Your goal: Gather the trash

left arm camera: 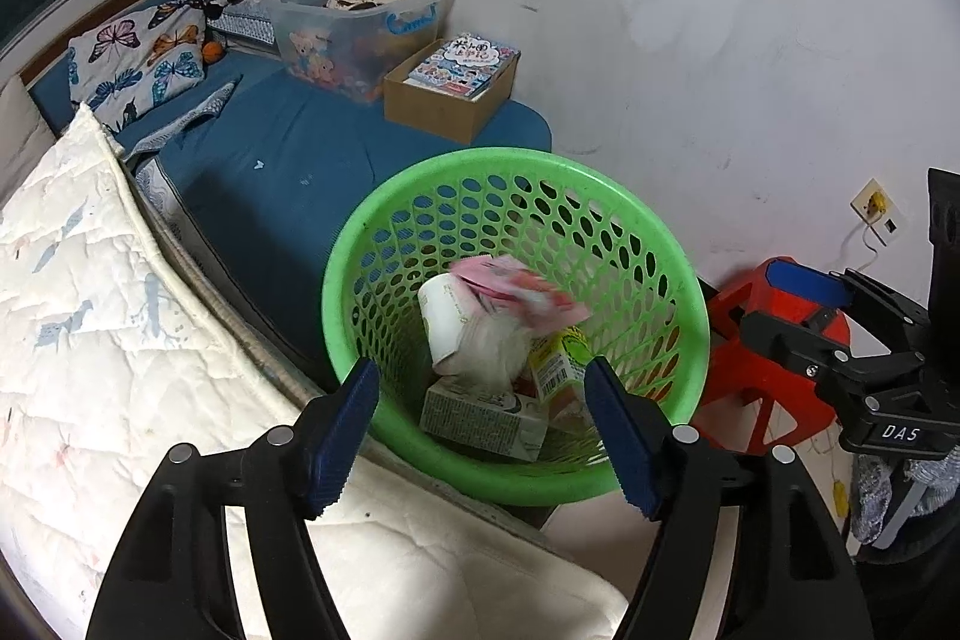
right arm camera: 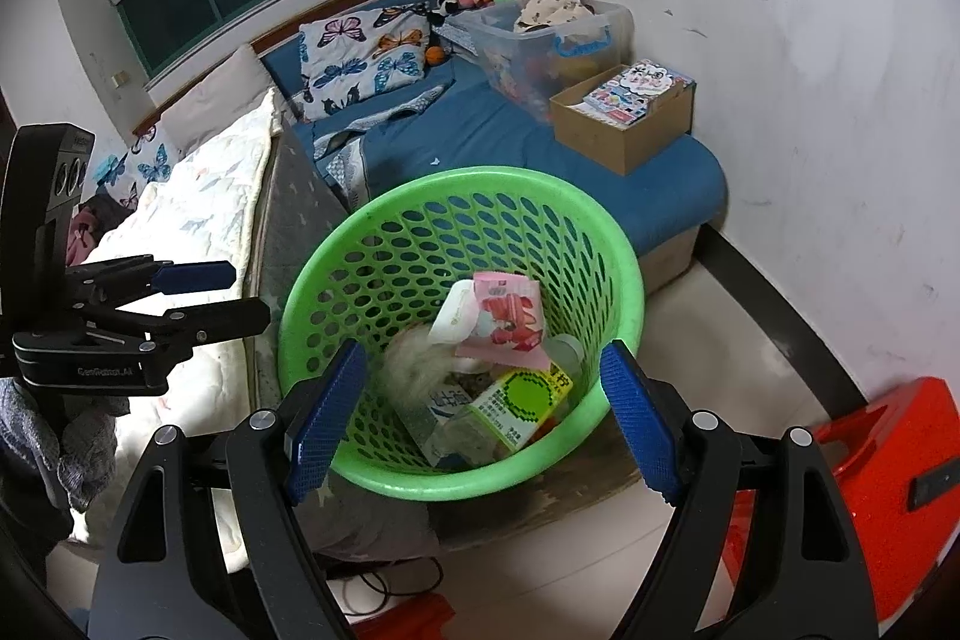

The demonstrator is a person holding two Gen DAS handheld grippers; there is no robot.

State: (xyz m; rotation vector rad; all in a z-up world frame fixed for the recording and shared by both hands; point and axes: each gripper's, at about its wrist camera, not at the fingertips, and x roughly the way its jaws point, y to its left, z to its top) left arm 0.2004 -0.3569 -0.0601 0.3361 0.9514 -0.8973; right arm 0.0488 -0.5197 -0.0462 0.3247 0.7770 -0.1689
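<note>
The round green plastic basket with a perforated wall (left arm camera: 600, 172) is seen just below and in front of both tools. The left gripper with blue ribbed pads (left arm camera: 483, 433) is held over the near rim of the basket; its jaws stand apart and nothing is between them. The right gripper of the same kind (right arm camera: 480, 418) is held over the near rim too, with its jaws wide apart and nothing clamped.

Inside the basket a pink printed wrapper (left arm camera: 516, 292) is seen in the air, blurred, above the other trash and beyond the fingertips of the left gripper, touching neither pad. Under it a white paper cup (left arm camera: 447, 322) lies tilted, beside a white fluffy piece (left arm camera: 498, 346); what this piece is cannot be told. A yellow-green drink carton (right arm camera: 522, 406) and a pale box with print (left arm camera: 480, 415) lie at the bottom.

Behind the basket a blue mattress (left arm camera: 288, 160) is seen. On it, along the wall, a clear plastic storage box with blue handles (left arm camera: 360, 22) is filled with toys and has a folded cloth on top. Just beside it an open brown cardboard box (left arm camera: 450, 100) holds colourful booklets. A red plastic stool (right arm camera: 888, 460) stands on the floor to the right of the basket.
</note>
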